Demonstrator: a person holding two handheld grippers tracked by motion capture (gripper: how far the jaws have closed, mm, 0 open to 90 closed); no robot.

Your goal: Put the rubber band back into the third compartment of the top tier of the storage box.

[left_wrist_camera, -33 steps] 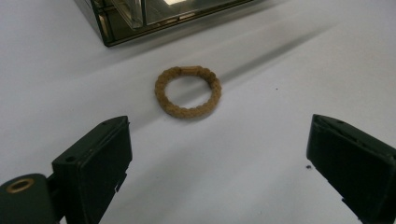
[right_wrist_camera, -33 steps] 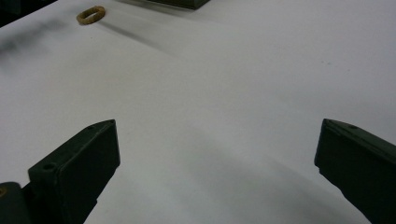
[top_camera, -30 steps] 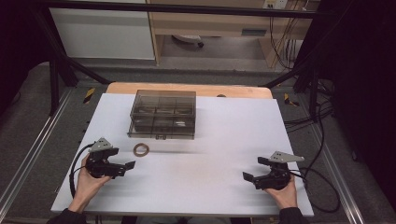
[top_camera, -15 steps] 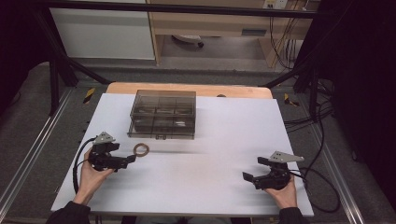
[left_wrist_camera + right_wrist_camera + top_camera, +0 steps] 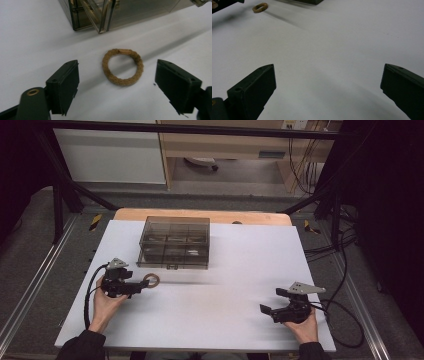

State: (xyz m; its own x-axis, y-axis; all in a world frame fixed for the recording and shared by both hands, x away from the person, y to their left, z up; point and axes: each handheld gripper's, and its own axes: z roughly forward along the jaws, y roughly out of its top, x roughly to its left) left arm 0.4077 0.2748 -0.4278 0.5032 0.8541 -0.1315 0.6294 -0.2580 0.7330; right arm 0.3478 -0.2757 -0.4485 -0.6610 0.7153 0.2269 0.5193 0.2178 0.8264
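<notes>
A tan braided hair tie (image 5: 122,67) lies flat on the white table, just in front of a smoky clear compartment box (image 5: 174,242). My left gripper (image 5: 143,285) is open, its jaws spread wide on either side of the hair tie (image 5: 151,280) without touching it. In the left gripper view the ring sits between and slightly beyond the jaws, with the left gripper (image 5: 120,86) low over the table. My right gripper (image 5: 272,307) is open near the front right of the table, with nothing between its jaws. The right gripper view shows the hair tie (image 5: 260,7) far off.
The white table (image 5: 225,280) has a wooden strip (image 5: 200,215) along its far edge. The box (image 5: 110,12) has several compartments and a closed lid. Cables (image 5: 345,320) trail off the right side. Metal rails (image 5: 30,285) flank the table on the floor.
My left gripper has moved forward and right toward the hair tie, so the ring now lies between its open jaws. The right gripper has stayed put.
</notes>
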